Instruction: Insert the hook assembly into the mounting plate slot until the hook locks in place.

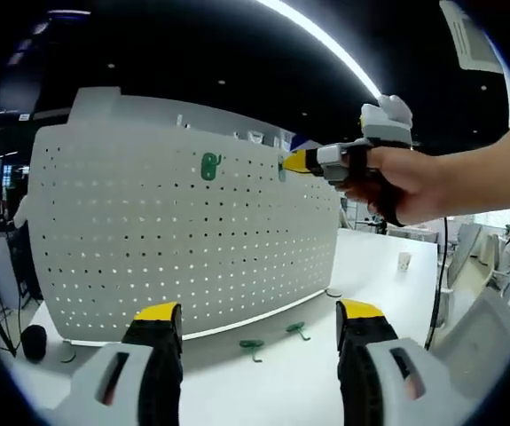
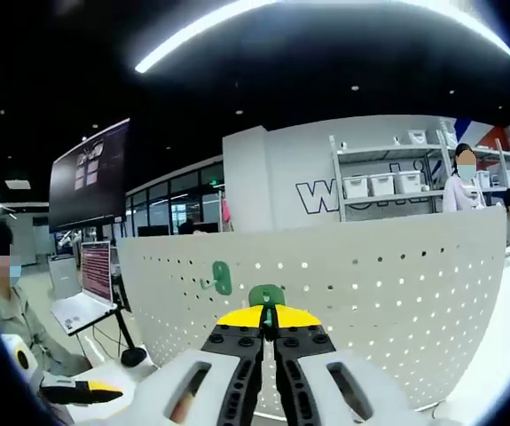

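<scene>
"White perforated steel, was it? What stood in the middle of both views?"

"Yes, a pegboard mounting plate (image 1: 184, 240), upright on a pale table (image 1: 388, 257). One green hook (image 1: 210, 166) already hung on it near the top centre of the left gripper view; in the right gripper view the same one sat left of centre (image 2: 222, 277)."

"And the hook being fitted?"

"A second green hook (image 2: 266, 297) was pinched in the right gripper (image 2: 268, 321), jaws closed tight on it, its head pressed up against the plate's face just right of the hung one. In the left gripper view that gripper (image 1: 292, 163) came in from the upper right, gripped by a person's hand (image 1: 405, 182), tip at the plate's upper right edge."

"Why held so?"

"I judged it was gripped low so the prongs stayed free to find the holes. Whether they had gone in, I could not tell."

"The left gripper?"

"The left gripper (image 1: 259, 319) hovered low in its own view, jaws wide apart and holding nothing. Probably kept back so the plate and hooks all stayed in sight. Two spare green hooks lay on the table by the plate's foot, one (image 1: 251, 348) lower centre and one (image 1: 298, 330) just to its right."

"Anything else?"

"Shelves with bins (image 2: 388, 182) and a laptop (image 2: 90, 284) behind the plate."
</scene>
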